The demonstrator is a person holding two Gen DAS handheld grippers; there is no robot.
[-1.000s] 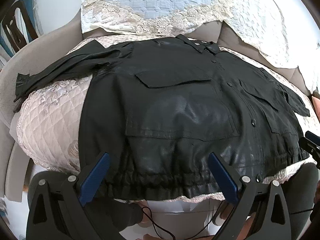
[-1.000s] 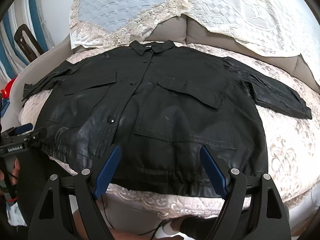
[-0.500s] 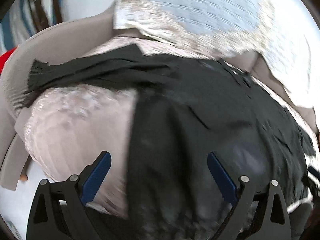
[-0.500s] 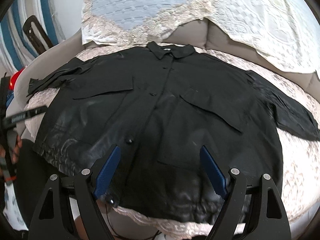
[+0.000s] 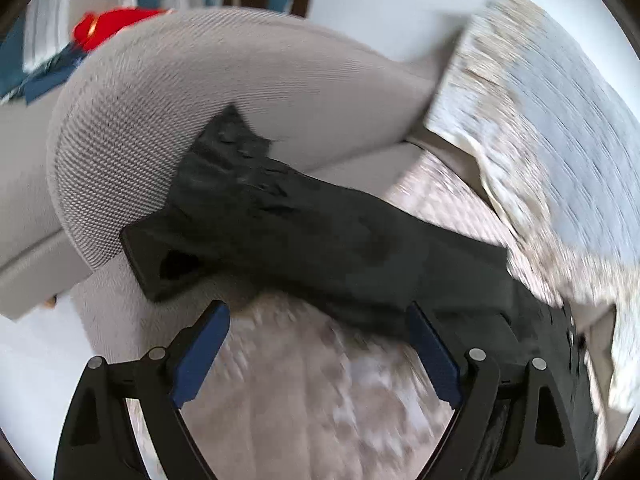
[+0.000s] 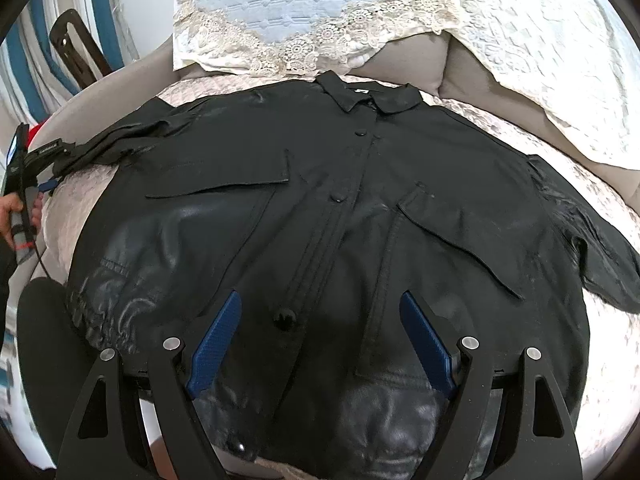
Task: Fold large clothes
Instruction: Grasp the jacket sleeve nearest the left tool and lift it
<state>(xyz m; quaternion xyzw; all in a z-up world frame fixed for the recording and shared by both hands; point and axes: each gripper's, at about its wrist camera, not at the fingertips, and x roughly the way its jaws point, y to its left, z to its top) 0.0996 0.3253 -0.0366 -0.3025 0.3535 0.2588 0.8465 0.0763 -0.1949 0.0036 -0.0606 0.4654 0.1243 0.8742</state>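
We've got a grey sofa [image 6: 412,60] here with a pale pink quilted cover [image 6: 600,360] over the seat. Right on that cover lies a black jacket [image 6: 320,208], spread flat, front up, collar toward the backrest. One sleeve [image 5: 304,224] reaches out to the rounded grey armrest [image 5: 168,92] and its cuff rests against it. A lace-edged blue and cream throw [image 6: 288,4] hangs down the backrest behind the collar.
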